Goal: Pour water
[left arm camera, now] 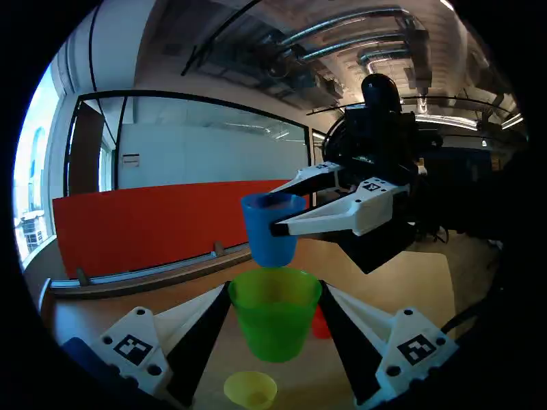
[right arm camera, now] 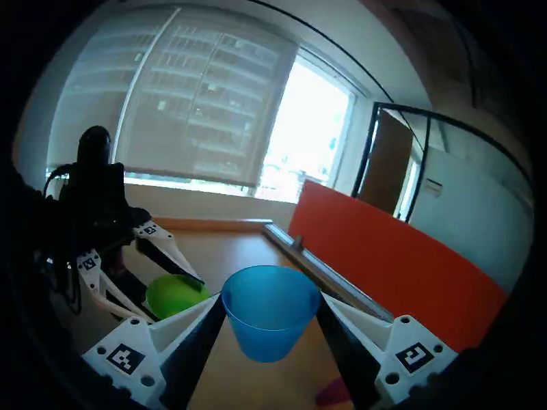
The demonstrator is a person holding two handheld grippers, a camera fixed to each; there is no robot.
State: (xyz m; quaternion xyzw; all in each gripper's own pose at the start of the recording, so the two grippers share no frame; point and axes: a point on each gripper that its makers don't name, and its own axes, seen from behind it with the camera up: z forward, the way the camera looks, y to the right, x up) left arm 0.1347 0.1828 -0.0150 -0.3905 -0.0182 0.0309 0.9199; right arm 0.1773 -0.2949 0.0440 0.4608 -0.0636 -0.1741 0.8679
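The blue cup [right arm camera: 270, 328] stands close to upright, its long axis running from 12 to 6 o'clock, the open mouth at 12 and the narrower base at 6. In the right gripper view it sits at 6 o'clock, between the jaws of the right gripper [right arm camera: 270, 304], which are spread to the cup's width and press on its wall from 3 and 9 o'clock. The green cup [left arm camera: 275, 321] is upright too, mouth at 12, and is pinched the same way by the jaws of the left gripper [left arm camera: 273, 301] at 6 o'clock of the left gripper view. In that view the blue cup hangs at 12 o'clock of the green one, its base just over the green rim; I cannot tell whether they touch, nor whether either cup holds water. A small yellow cup [left arm camera: 251, 389] stands mouth-up on the wooden surface [left arm camera: 410, 287] at 6 o'clock of the green cup. A red object [left arm camera: 320, 326] is half hidden behind the green cup at 3 o'clock. An orange partition [left arm camera: 150, 219] runs along the surface's far edge at 9 o'clock. In the right gripper view, the left gripper and its green cup lie at 9 o'clock of the blue cup, and a bright window [right arm camera: 308, 137] is at 12.
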